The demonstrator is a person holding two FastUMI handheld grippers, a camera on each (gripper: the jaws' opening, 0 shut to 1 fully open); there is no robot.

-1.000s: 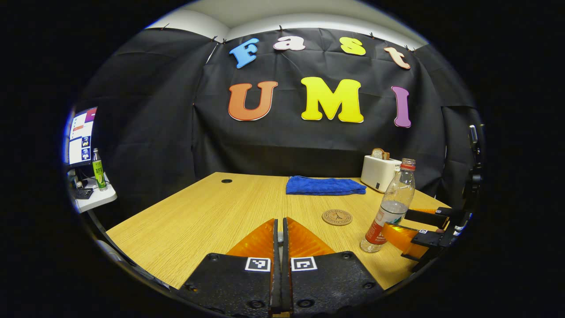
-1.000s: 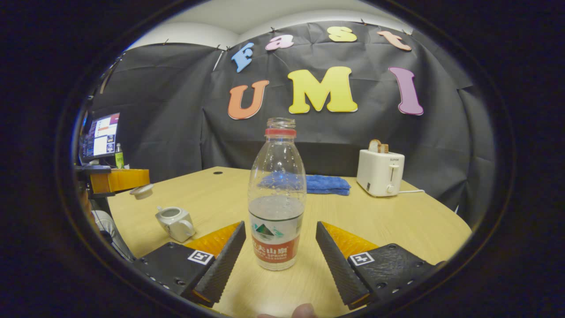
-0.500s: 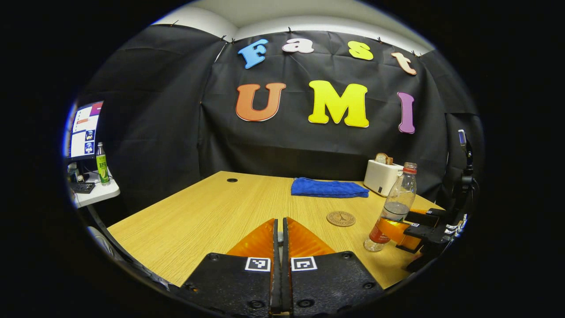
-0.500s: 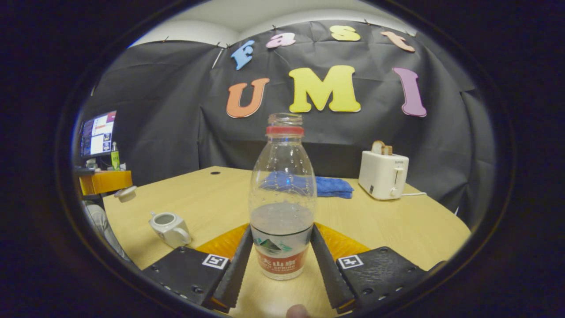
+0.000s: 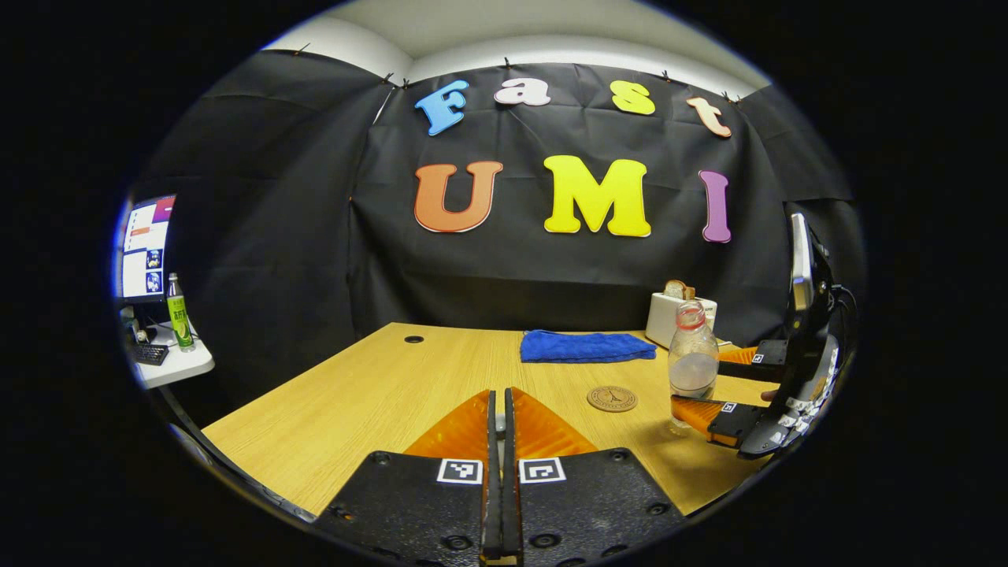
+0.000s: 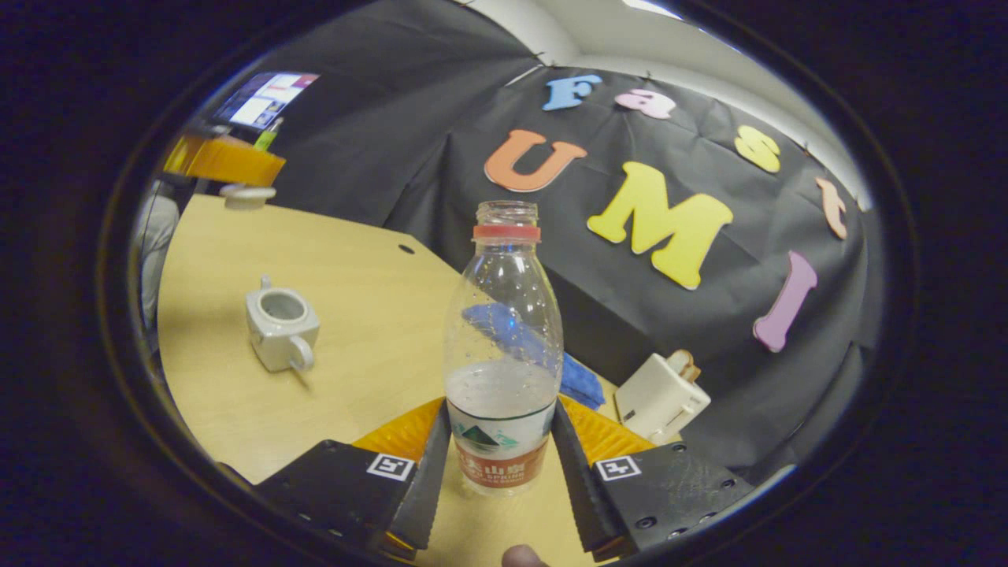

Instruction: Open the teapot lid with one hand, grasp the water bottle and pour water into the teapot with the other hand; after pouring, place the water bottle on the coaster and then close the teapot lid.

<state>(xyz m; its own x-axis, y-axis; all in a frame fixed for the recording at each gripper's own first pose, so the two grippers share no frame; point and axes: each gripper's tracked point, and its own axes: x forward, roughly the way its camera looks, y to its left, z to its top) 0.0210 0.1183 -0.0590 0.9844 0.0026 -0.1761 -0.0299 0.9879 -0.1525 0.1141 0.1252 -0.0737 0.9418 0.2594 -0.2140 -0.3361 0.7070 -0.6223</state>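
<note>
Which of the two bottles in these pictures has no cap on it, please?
The clear water bottle held in the right gripper; its neck is open. The green bottle on the side desk is capped.

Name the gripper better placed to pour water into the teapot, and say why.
Right. The right gripper is shut on the uncapped water bottle, with the open teapot in view ahead. The left gripper is closed, holding the lid.
</note>
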